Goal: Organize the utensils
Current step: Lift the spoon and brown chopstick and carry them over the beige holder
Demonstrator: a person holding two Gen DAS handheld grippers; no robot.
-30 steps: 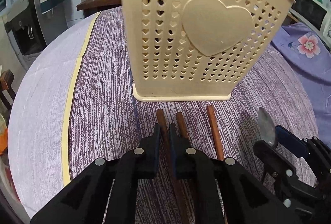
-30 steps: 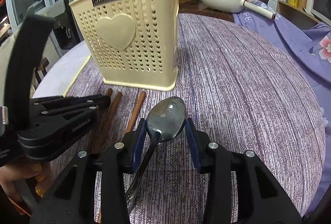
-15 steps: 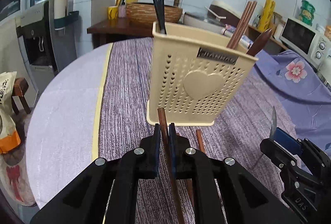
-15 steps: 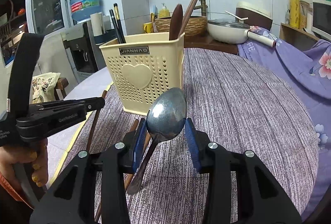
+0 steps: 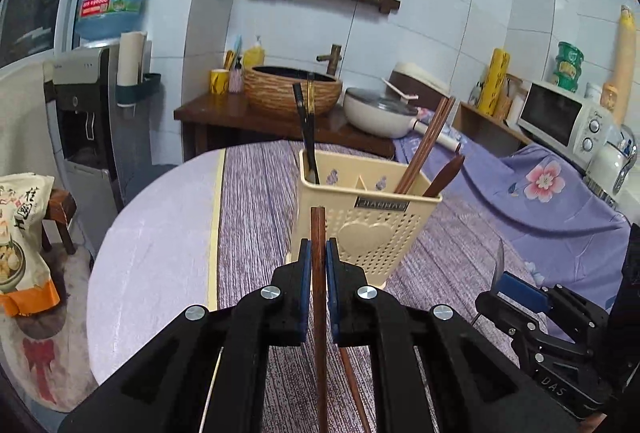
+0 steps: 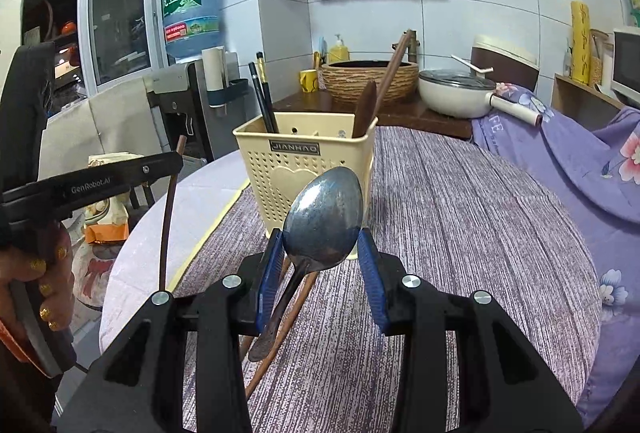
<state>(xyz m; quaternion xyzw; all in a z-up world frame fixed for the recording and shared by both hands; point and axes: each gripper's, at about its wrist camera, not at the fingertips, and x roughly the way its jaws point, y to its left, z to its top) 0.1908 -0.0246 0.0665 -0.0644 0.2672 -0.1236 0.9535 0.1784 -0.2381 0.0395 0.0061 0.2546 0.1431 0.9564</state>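
A cream perforated utensil holder (image 5: 370, 225) (image 6: 304, 169) stands on the purple tablecloth with black chopsticks (image 5: 304, 137), brown chopsticks (image 5: 426, 149) and a brown wooden spoon (image 5: 446, 175) in it. My left gripper (image 5: 318, 265) is shut on a brown wooden chopstick (image 5: 319, 233), held upright above the table in front of the holder; it shows in the right wrist view (image 6: 170, 213). My right gripper (image 6: 322, 265) is shut on a metal spoon (image 6: 324, 217), bowl upward, lifted off the table. Another brown chopstick (image 5: 350, 381) (image 6: 280, 333) lies on the cloth.
The round table (image 5: 160, 253) has a bare pale strip on the left. A purple floral cloth (image 5: 552, 193) covers furniture to the right. Behind the table are a woven basin (image 5: 292, 93), a white pan (image 5: 380, 113), a microwave (image 5: 560, 121) and a water dispenser (image 5: 80, 121).
Both grippers have risen well above the table and pulled back from the holder, the left lifting the chopstick, the right lifting the spoon. The holder's open top has come into view.
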